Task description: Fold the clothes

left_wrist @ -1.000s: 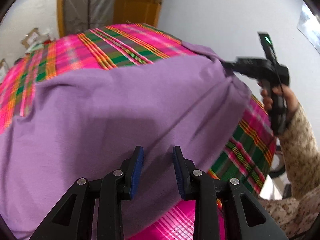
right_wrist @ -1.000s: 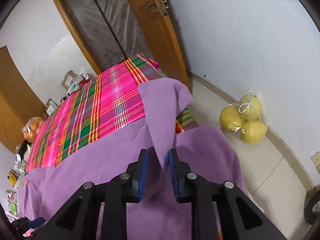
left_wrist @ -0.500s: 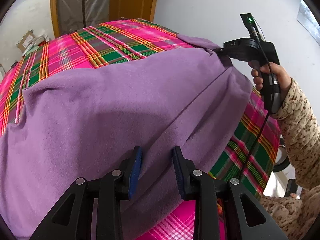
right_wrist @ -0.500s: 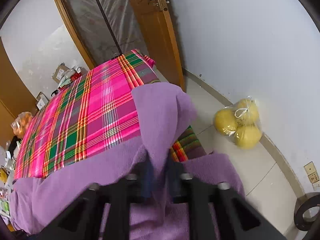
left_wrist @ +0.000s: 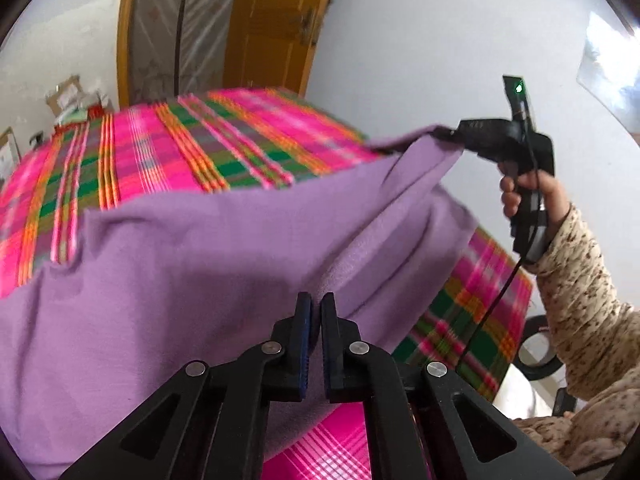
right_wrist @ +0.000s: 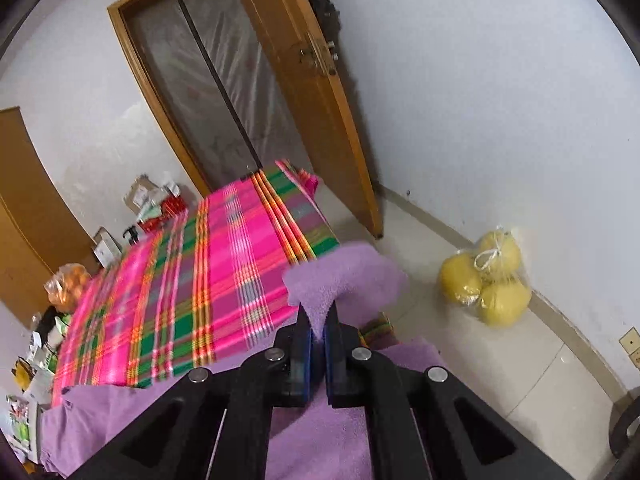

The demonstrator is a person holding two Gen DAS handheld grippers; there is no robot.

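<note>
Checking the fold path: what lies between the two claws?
Only the purple garment, stretched from the left claw to the right claw; the left wrist view shows it.

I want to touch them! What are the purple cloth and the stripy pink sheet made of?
The purple garment looks like soft fleece: its surface is fuzzy and matte, and it drapes in thick folds. The pink plaid sheet looks like thin woven cotton or a blend: flat, smooth, with crisp stripes. Neither can be told for certain.

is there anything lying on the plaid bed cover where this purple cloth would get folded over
Nothing visible does. Both the left gripper and the right gripper pinch the purple cloth, and the plaid cover beyond it looks bare.
</note>
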